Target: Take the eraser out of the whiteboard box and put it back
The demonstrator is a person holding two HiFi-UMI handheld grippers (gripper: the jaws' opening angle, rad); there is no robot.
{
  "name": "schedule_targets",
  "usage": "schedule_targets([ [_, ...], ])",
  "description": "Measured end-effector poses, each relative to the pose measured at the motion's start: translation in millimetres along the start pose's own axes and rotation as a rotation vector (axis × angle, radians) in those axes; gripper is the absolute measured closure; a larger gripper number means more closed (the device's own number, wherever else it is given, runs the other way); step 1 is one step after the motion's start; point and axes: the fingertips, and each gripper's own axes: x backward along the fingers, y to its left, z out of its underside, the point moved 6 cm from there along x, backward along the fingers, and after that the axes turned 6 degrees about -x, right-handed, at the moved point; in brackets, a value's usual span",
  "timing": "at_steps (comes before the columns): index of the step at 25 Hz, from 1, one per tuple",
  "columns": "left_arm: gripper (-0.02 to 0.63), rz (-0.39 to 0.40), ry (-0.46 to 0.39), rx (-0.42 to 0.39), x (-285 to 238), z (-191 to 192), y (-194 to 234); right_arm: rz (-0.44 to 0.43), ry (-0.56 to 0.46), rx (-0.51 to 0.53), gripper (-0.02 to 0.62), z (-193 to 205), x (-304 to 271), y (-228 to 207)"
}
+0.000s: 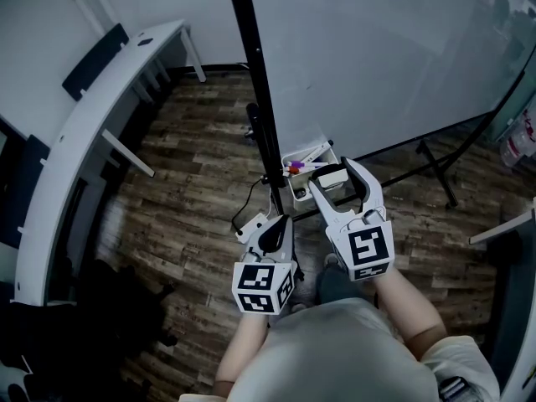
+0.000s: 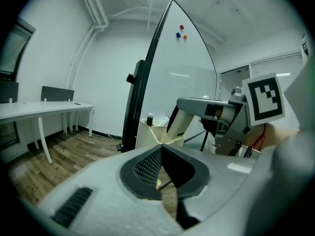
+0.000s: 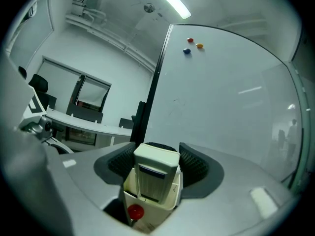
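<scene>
Lower centre of the head view, grippers: two, the left gripper beside the right gripper.
Left jaws: together at the tips, nothing between them.
Right jaws: closed on the two sides of the eraser.
Eraser: one, upright, its lower part down in the whiteboard box and its top above the rim.
Box: one, beside the black post, under the whiteboard.
Magnets: three, red, blue and orange, at upper centre of the right gripper view.
Markers: several in the box; the count is unclear.
Hard to make out: a red round tip at the box's lower edge.
Cut off: the whiteboard's right side.
</scene>
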Motion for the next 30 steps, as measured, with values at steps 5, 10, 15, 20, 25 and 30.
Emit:
schedule_targets([
  [5,0.604,0.015,-0.005,-0.005,9,0,-5,0.013,-0.022,0.011,0.313,-12,10,5],
  [10,0.604,0.029,-0.012,-0.012,17,-1,-9,0.026,-0.036,0.018,0.313,-19,20,10],
  [15,0.604,0.046,-0.017,-0.015,25,1,-13,0.040,-0.046,0.020,0.313,-25,32,16],
  [20,0.604,0.064,-0.019,-0.021,31,1,-16,0.054,-0.052,0.022,0.313,-29,42,22],
  [25,0.604,0.079,-0.020,-0.028,38,3,-18,0.067,-0.057,0.018,0.313,-30,52,28],
  [30,0.604,0.091,-0.022,-0.034,43,4,-21,0.078,-0.058,0.013,0.313,-31,62,34],
])
